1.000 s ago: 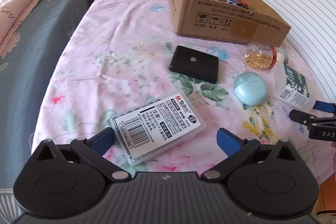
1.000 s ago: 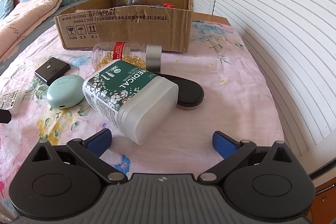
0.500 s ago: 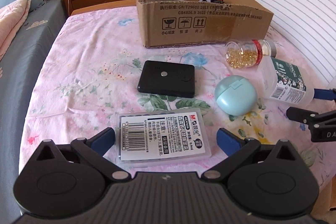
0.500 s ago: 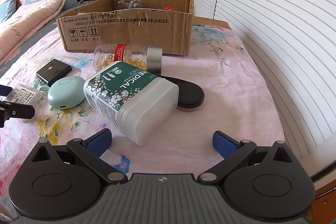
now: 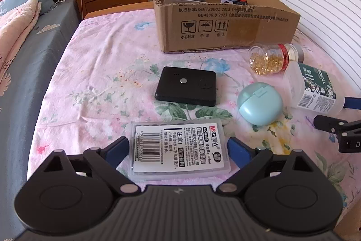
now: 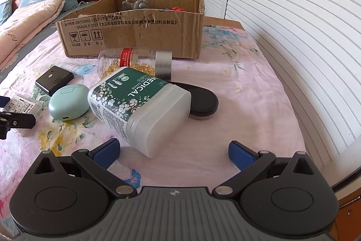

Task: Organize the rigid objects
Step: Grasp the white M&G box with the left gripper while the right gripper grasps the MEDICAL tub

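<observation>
While the cardboard box (image 5: 225, 22) sits at the far edge of the bed (image 5: 108, 64), open side up with a few things already inside, the loose items lie spread on the flowered sheet between it and the near edge. Swab bottle (image 6: 140, 107) on its side, long axis running diagonally away and to the left from the right tongs (image 6: 173, 150); its pale cap end sits between the wide-spread blue pads, nearer the left one, touching neither. Bottle partly overlies a black oval case (image 6: 203, 101); capsule jar (image 6: 135, 62) lies crosswise just beyond it, close to the box wall. Clear battery pack (image 5: 180, 148) lies flat by the near edge, long axis crosswise, squarely between the pads of the left tongs (image 5: 178, 150), which stand wide, pads just beside its short ends. Judgement: each pair of tongs is nearest its own item; left looks better lined up.
</observation>
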A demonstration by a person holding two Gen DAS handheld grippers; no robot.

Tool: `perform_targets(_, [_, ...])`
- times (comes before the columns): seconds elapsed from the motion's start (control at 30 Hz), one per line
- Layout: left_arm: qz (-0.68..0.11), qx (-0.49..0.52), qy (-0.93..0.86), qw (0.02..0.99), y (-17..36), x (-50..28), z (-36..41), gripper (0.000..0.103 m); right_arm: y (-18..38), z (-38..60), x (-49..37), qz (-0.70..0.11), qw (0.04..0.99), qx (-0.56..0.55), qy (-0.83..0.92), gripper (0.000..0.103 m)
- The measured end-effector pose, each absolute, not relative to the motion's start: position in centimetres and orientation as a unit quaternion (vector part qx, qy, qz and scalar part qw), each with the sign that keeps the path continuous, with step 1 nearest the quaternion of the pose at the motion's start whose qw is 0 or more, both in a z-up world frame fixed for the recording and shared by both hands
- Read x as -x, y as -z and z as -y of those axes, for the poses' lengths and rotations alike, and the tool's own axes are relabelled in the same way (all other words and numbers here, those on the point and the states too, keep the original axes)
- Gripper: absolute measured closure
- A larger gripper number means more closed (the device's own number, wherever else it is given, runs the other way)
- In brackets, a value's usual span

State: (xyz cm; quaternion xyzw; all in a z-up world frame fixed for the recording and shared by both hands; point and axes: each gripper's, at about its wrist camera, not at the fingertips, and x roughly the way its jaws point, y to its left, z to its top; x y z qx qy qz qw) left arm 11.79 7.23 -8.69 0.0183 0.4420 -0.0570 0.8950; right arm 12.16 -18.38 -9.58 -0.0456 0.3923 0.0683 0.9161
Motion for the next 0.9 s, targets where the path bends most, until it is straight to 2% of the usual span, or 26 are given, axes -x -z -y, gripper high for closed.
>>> perform_targets(0.57, [-0.434,-0.021,0.07,0.898,8.7,-11.6,-9.1,0.013,6.4,15.4,-13.7,-0.433,0.889,0.005,-0.147,0.0])
perform_targets(0.9, [-0.421,-0.015,0.09,0.902,8.8,-11.8,-10.0,0.013,6.1,14.2,-17.9,-0.472,0.877,-0.02,-0.082,0.0])
